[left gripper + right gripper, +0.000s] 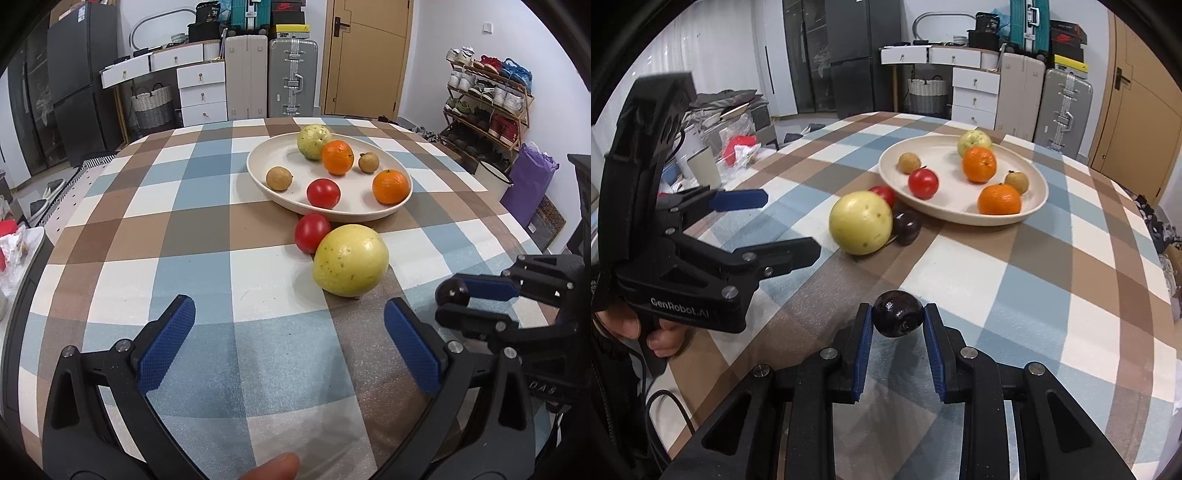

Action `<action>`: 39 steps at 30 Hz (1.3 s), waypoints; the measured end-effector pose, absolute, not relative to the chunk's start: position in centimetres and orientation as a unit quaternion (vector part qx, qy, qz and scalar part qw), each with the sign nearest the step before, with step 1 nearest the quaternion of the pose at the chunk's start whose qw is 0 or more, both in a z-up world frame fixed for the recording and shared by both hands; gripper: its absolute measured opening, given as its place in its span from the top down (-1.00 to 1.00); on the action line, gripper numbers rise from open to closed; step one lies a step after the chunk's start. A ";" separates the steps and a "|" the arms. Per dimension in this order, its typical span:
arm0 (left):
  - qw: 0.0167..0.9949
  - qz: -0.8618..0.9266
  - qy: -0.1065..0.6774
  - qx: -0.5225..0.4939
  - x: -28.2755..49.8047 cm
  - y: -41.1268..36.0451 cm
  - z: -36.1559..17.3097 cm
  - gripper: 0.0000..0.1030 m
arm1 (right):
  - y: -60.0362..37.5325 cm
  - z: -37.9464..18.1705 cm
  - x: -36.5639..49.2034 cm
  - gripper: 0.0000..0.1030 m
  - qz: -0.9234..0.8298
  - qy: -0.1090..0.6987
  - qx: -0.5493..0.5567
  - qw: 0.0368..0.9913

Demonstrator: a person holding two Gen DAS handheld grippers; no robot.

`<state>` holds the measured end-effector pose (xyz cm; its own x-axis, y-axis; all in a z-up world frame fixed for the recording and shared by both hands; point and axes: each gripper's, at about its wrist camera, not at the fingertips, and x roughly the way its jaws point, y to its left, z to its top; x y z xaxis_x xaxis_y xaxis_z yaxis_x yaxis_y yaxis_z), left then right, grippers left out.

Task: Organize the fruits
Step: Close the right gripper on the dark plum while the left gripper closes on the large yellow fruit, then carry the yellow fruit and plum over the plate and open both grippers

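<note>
A cream plate [266, 155] [890, 162] on the checked table holds a green-yellow guava, two oranges, a red tomato and two small brown fruits. In front of it on the cloth lie a big yellow guava [350, 260] [860, 222], a red tomato [311, 232] [884, 194] and a dark plum [907, 227]. My right gripper [897, 321] [448, 304] is shut on a second dark plum [898, 313] [451, 291], held just above the table. My left gripper [288, 321] [790, 225] is open and empty, a little short of the yellow guava.
The checked tablecloth [207, 229] covers a round table. A cup [703, 168] and red and white bags [738, 147] sit at the table's left side. Drawers, suitcases, a door and a shoe rack [487, 103] stand beyond the table.
</note>
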<state>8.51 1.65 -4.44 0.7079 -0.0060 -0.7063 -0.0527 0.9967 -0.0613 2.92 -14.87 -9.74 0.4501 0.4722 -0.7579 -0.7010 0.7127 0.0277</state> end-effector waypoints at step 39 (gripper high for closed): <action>0.913 -0.040 0.403 -0.060 12.5 -0.7 -4.7 0.05 | -19.4 -7.6 5.3 0.45 0.307 0.371 -0.103 0.870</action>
<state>12.53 -0.74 -4.67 0.6726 -0.1212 -0.7300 0.0251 0.9897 -0.1411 5.29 -19.43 -7.60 0.5356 0.4581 -0.7095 -0.6106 0.7904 0.0494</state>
